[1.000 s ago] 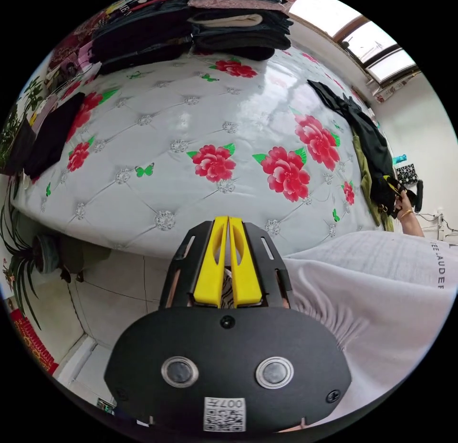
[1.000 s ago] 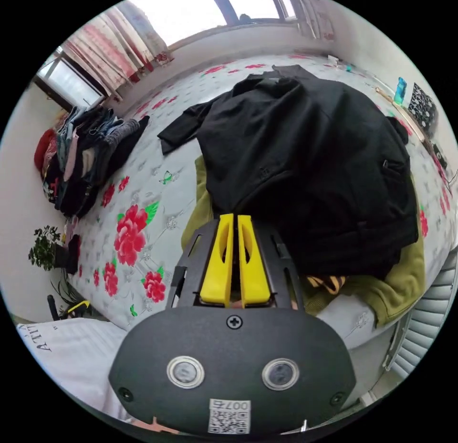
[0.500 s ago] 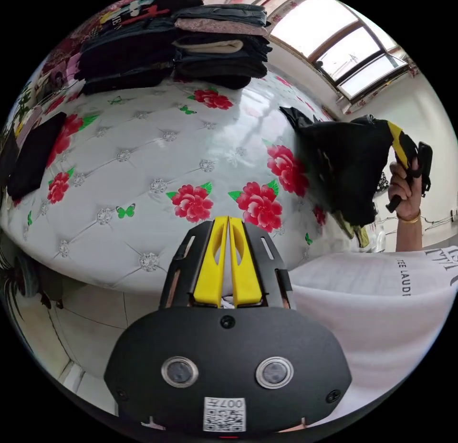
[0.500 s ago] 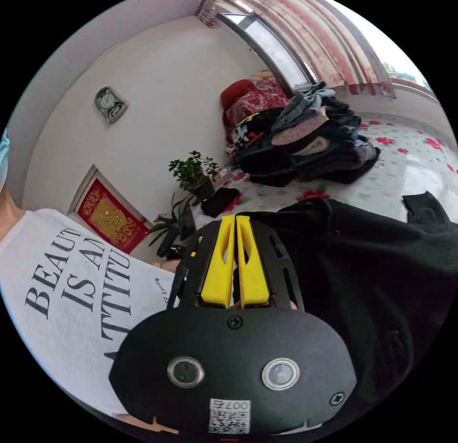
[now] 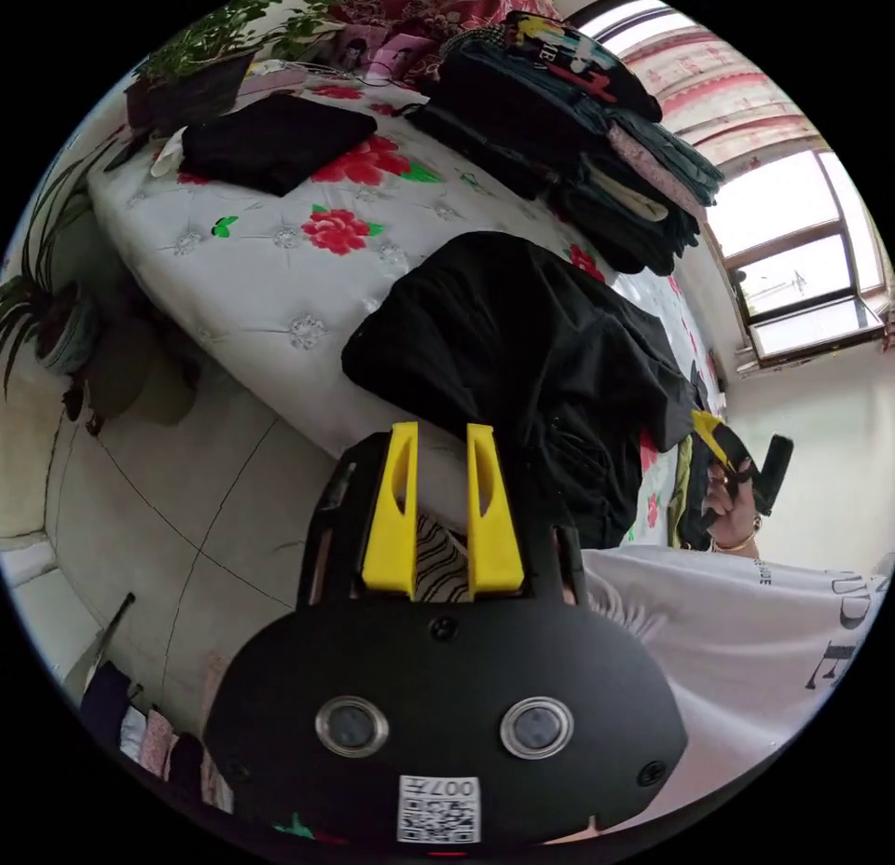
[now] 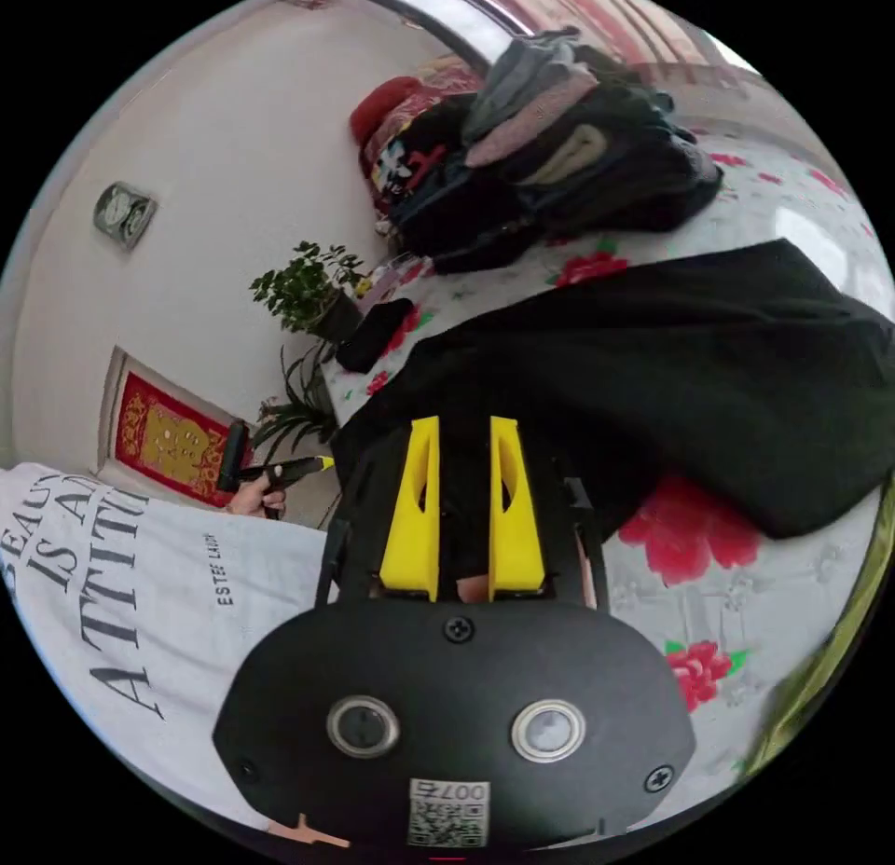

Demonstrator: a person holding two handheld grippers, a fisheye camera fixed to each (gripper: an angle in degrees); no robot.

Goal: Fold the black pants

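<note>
Lying crumpled on the white quilted bed [image 5: 270, 278] with red flower print, the black fabric pants [image 5: 522, 362] spread near its edge in the left gripper view, where the left tool [image 5: 441, 436] hangs wide apart, gripping nothing. In the right gripper view, the right tool [image 6: 463, 432] gapes empty over the pants [image 6: 690, 371], beside stacked folded clothes [image 6: 559, 147].

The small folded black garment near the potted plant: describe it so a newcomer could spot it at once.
Start at the floral mattress and go to the corner beside the potted plant. There the folded black garment lies alone as a flat, neat rectangle. Unlike the tall stack of folded clothes or the loose black pants, it is single and tidy.
</note>
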